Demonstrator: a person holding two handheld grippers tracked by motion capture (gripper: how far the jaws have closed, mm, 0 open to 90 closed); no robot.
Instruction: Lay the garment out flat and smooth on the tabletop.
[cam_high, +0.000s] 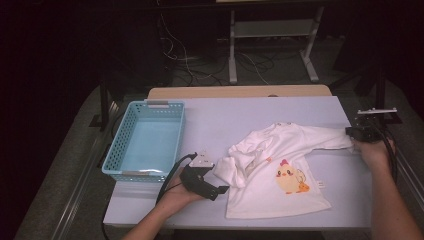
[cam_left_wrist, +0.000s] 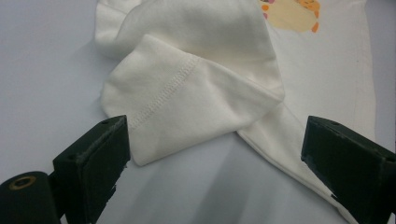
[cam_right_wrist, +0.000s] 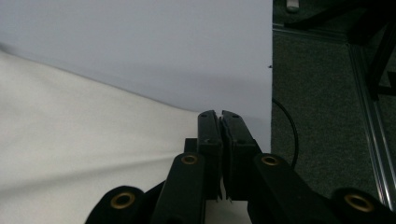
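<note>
A white baby shirt (cam_high: 280, 170) with a yellow chick print (cam_high: 289, 180) lies flat on the pale table (cam_high: 250, 112). Its left sleeve (cam_left_wrist: 187, 107) is folded over on itself. My left gripper (cam_high: 218, 180) rests on the table just left of that fold, and in the left gripper view the left gripper (cam_left_wrist: 215, 154) is open, its jaws standing either side of the sleeve's cuff without touching it. The other sleeve (cam_high: 325, 136) stretches out to the table's right edge, where my right gripper (cam_high: 351, 133) is shut on its end; the white cloth (cam_right_wrist: 70, 140) runs into the closed jaws of the right gripper (cam_right_wrist: 219, 114).
A light blue plastic basket (cam_high: 112, 150) stands on the table's left part, a short way beyond the left hand. The table's right edge drops to dark carpet (cam_right_wrist: 317, 93) beside the right gripper. Metal frame legs (cam_high: 232, 45) and cables lie behind the table.
</note>
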